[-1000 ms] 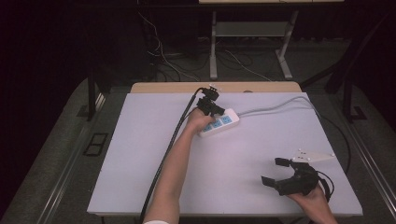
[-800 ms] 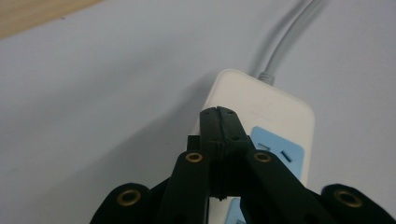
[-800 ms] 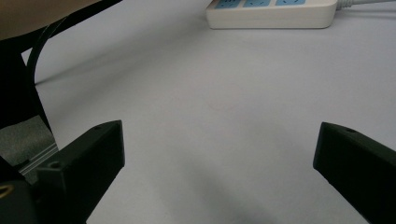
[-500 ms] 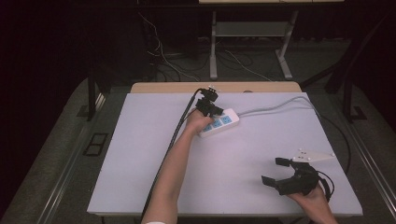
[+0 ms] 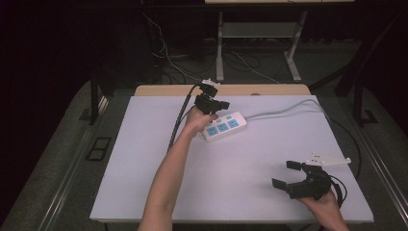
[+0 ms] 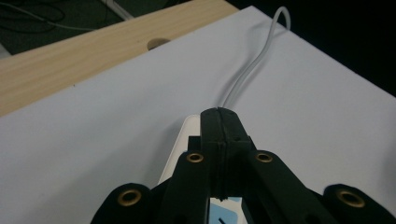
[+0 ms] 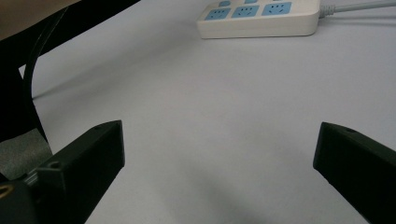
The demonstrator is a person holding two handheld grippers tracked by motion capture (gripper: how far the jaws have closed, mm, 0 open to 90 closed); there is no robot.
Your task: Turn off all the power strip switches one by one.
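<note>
Above the power strip [image 5: 223, 127], left gripper [image 5: 219, 104] raised, jaws closed, empty; right gripper [image 5: 287, 174] resting, jaws wide, empty

White power strip [image 5: 223, 127] w/ blue sockets, grey cord [image 5: 284, 109]; black tools; pale lilac table [image 5: 144, 159].

A white-topped table [image 5: 144, 183] with a wooden far edge carries a white power strip [image 5: 224, 127] and its grey cord [image 5: 284, 109].
</note>
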